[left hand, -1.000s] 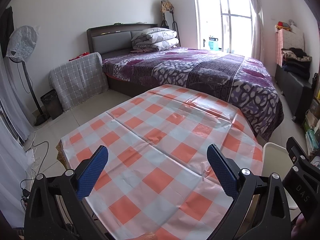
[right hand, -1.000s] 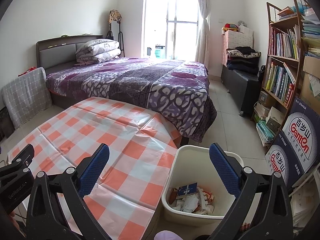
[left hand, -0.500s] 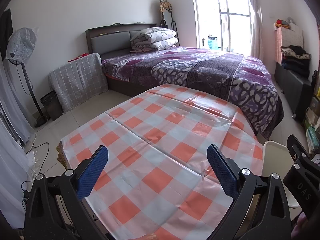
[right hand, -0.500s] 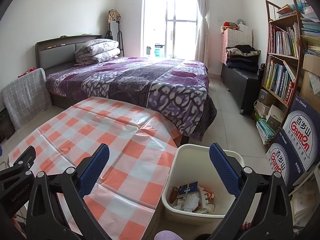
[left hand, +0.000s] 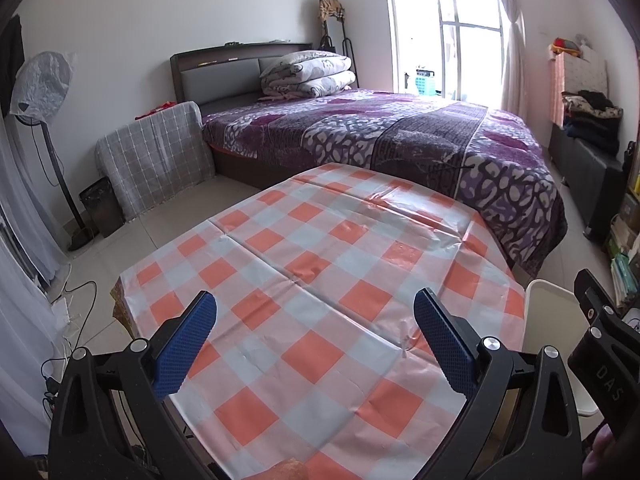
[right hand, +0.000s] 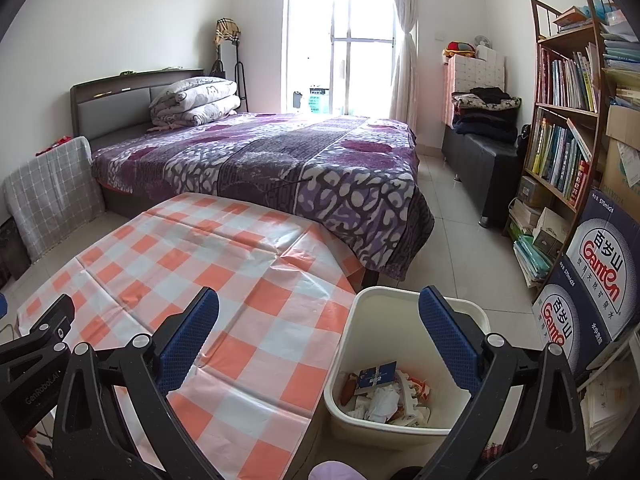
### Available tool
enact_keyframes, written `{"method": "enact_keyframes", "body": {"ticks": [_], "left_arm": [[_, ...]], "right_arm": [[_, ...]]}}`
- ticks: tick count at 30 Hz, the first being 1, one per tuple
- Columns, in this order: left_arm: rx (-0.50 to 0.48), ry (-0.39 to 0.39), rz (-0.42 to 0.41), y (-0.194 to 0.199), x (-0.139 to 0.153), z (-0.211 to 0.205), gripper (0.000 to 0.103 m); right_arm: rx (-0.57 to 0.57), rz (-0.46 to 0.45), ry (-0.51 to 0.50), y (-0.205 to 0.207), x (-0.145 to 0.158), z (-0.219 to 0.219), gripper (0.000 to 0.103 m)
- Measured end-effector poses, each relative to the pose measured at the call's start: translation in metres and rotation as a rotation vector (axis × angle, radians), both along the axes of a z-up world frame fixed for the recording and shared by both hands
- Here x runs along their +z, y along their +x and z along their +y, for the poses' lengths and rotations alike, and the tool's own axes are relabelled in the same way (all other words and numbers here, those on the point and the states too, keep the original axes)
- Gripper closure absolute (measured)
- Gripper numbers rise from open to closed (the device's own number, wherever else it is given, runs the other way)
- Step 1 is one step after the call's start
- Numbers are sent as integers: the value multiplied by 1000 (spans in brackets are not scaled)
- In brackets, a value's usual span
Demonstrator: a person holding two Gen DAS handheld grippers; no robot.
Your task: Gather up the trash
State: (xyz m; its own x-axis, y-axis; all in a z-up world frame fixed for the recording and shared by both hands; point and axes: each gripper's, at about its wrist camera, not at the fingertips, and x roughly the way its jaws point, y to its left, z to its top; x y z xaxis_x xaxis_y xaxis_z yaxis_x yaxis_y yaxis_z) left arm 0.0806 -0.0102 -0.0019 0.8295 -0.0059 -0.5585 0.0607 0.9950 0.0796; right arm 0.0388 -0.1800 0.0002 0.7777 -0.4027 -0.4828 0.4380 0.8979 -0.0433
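Note:
A cream waste bin (right hand: 404,320) stands on the floor at the table's right side, holding crumpled paper, wrappers and a blue card (right hand: 376,376). My right gripper (right hand: 319,330) hangs open above the bin's left rim and the table edge, with nothing between its blue pads. My left gripper (left hand: 316,338) is open over the orange-and-white checked tablecloth (left hand: 320,280), also holding nothing. The bin's rim (left hand: 548,300) shows at the right of the left wrist view, beside the other gripper's black body (left hand: 604,344). I see no loose trash on the cloth.
A bed with a purple patterned cover (right hand: 280,160) runs behind the table. A bookshelf (right hand: 568,120) and printed cartons (right hand: 600,280) line the right wall. On the left stand a covered fan (left hand: 40,88), a checked-cloth bundle (left hand: 156,152) and floor cables (left hand: 76,312).
Both views have shifted only slightly; the grippers stay open and hold their places over the table and the bin.

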Motion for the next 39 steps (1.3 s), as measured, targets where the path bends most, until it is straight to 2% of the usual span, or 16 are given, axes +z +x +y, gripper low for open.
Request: {"method": "enact_keyframes", "body": {"ticks": [26, 39], "left_arm": [[-2, -1, 5, 1, 1, 0, 7], [-10, 3, 20, 3, -8, 3, 7]], "right_arm": [[-1, 3, 11, 0, 2, 0, 7], [-4, 15, 29, 0, -1, 10, 7]]}}
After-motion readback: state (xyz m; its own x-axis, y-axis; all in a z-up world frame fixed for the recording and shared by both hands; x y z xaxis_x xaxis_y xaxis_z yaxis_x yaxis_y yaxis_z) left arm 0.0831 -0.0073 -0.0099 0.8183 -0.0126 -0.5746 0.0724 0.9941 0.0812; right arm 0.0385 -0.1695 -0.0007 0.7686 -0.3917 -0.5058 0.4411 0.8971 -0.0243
